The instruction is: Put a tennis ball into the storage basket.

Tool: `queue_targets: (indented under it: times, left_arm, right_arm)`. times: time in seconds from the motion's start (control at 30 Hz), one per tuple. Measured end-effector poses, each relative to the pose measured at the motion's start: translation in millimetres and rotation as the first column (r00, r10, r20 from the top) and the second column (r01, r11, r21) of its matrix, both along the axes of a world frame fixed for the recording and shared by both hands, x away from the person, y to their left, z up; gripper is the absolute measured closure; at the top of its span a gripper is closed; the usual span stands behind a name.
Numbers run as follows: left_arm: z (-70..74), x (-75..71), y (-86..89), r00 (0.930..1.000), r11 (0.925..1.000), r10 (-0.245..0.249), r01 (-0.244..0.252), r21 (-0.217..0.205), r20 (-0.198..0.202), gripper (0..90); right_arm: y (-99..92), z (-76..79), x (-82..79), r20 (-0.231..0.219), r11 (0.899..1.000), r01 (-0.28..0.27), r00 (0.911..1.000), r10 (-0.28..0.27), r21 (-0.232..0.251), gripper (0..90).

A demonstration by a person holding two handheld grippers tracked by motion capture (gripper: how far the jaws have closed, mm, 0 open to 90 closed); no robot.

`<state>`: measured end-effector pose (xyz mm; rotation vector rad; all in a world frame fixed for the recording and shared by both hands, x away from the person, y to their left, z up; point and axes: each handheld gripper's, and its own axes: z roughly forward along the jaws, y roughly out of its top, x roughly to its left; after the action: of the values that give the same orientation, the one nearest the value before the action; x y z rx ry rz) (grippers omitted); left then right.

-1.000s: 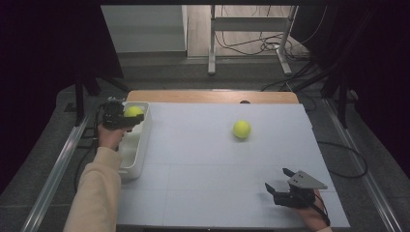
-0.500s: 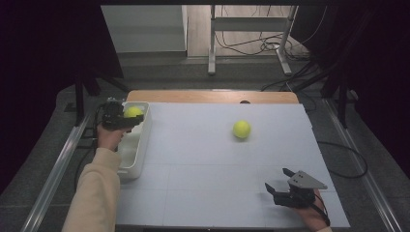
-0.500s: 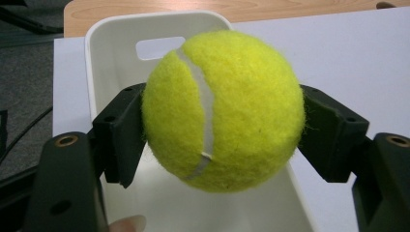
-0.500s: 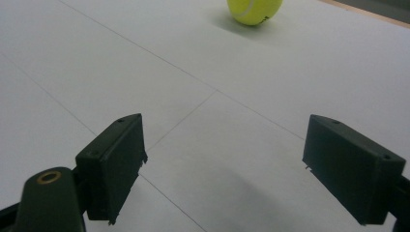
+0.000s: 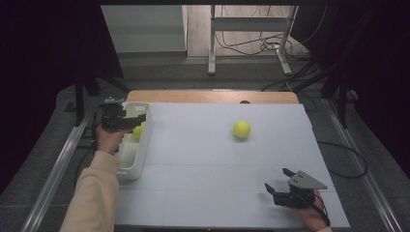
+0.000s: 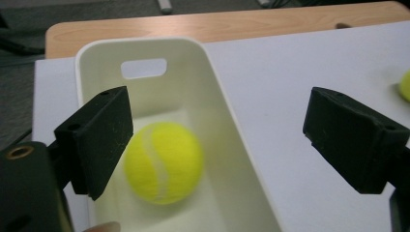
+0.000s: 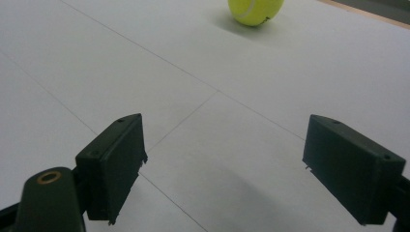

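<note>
The left tool (image 5: 129, 119) hovers over the far end of the white bin (image 5: 129, 166), which stands along the table's (image 5: 203, 193) left edge, at about 9 o'clock from the table's centre. Its jaws have just been opening and now stand wide apart, with nothing pressed between the pads. In the left gripper view, the left tool (image 6: 217, 140) looks down into the white bin (image 6: 212, 67); a tennis ball (image 6: 163, 162) lies below the jaws inside the bin, slightly blurred and clear of both pads. From the high view the same tennis ball (image 5: 138, 131) shows in the bin just beneath the tool.

A second tennis ball (image 5: 241, 129) rests on the white table at about 1 o'clock from its centre, well apart from both tools.

The right tool (image 5: 276, 186) sits near the table's front right corner, at about 5 o'clock. In the right gripper view, the right tool (image 7: 222, 159) has its jaws wide apart and empty, and the second tennis ball (image 7: 255, 10) lies ahead at 12 o'clock.
</note>
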<state>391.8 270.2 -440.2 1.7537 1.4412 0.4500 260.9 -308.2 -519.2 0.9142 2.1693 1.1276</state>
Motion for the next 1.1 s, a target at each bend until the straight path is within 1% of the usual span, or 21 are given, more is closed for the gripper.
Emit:
queue_targets:
  times: [0.1, 0.17, 0.2, 0.27, 0.37, 0.4, 0.47, 0.5, 0.53, 0.63, 0.73, 0.87, 0.97, 1.1]
  left_arm:
    - [2.2, -8.8, -0.1, 0.9993, 0.9991, -0.027, 0.028, -0.031, 0.025, 11.2]
    - [3.8, -16.8, -0.7, 0.9976, 0.9968, -0.045, 0.048, -0.064, 0.053, 12.1]
    - [4.5, -21.1, -1.6, 0.9963, 0.9957, -0.054, 0.059, -0.072, 0.067, 12.9]
    - [4.8, -29.9, -4.1, 0.9927, 0.9937, -0.065, 0.074, -0.085, 0.101, 13.5]
    - [3.4, -39.1, -8.3, 0.9868, 0.9896, -0.097, 0.110, -0.093, 0.129, 14.0]
    - [2.8, -41.8, -9.7, 0.9845, 0.9873, -0.109, 0.123, -0.101, 0.138, 14.1]
    - [1.9, -48.4, -14.6, 0.9774, 0.9789, -0.140, 0.160, -0.127, 0.158, 15.3]
    - [1.9, -48.4, -14.6, 0.9774, 0.9789, -0.140, 0.160, -0.127, 0.158, 15.2]
    - [2.2, -50.9, -16.3, 0.9745, 0.9765, -0.148, 0.171, -0.131, 0.168, 15.3]
    - [4.9, -59.1, -20.5, 0.9622, 0.9685, -0.175, 0.207, -0.139, 0.208, 15.8]
    - [9.2, -64.2, -21.9, 0.9546, 0.9642, -0.190, 0.225, -0.140, 0.229, 16.2]
    - [12.1, -69.9, -21.3, 0.9510, 0.9621, -0.185, 0.227, -0.152, 0.248, 16.5]
    - [12.2, -73.9, -23.3, 0.9480, 0.9628, -0.196, 0.234, -0.134, 0.251, 16.5]
    - [12.4, -77.5, -24.6, 0.9451, 0.9592, -0.204, 0.245, -0.141, 0.255, 16.6]
  right_arm:
    - [0.1, 0.1, -0.3, 0.000, 1.000, 0.000, 1.0000, 0.000, 0.000, 15.7]
    - [0.1, 0.1, -0.2, 0.000, 1.000, 0.000, 1.0000, 0.000, -0.001, 15.7]
    - [0.0, 0.2, -0.2, 0.000, 1.000, 0.000, 1.0000, 0.000, 0.000, 15.7]
    - [-0.5, 0.3, 0.3, 0.001, 1.000, -0.001, 1.0000, 0.001, 0.007, 15.7]
    - [-1.2, -0.2, 1.1, 0.000, 1.000, 0.000, 1.0000, 0.000, 0.008, 15.7]
    - [-1.4, 0.0, 1.2, 0.002, 1.000, 0.002, 1.0000, -0.002, 0.010, 15.7]
    - [-1.6, 0.3, 1.4, 0.002, 1.000, 0.005, 1.0000, -0.005, 0.017, 15.7]
    - [-1.6, 0.3, 1.6, 0.003, 1.000, 0.006, 1.0000, -0.006, 0.017, 15.7]
    - [-1.6, 0.1, 1.9, 0.001, 1.000, 0.007, 1.0000, -0.007, 0.018, 15.7]
    - [-1.3, -0.2, 2.5, -0.001, 1.000, 0.010, 0.9999, -0.010, 0.015, 15.7]
    - [-0.7, -0.4, 3.9, -0.003, 1.000, 0.010, 0.9999, -0.010, 0.015, 15.6]
    - [-0.1, -0.5, 4.9, -0.002, 1.000, 0.010, 0.9999, -0.010, 0.014, 15.6]
    - [0.5, 0.0, 5.6, -0.002, 1.000, 0.008, 1.0000, -0.008, 0.020, 15.6]
    - [3.1, -0.1, 7.6, -0.003, 1.000, 0.001, 1.0000, -0.001, 0.025, 15.6]
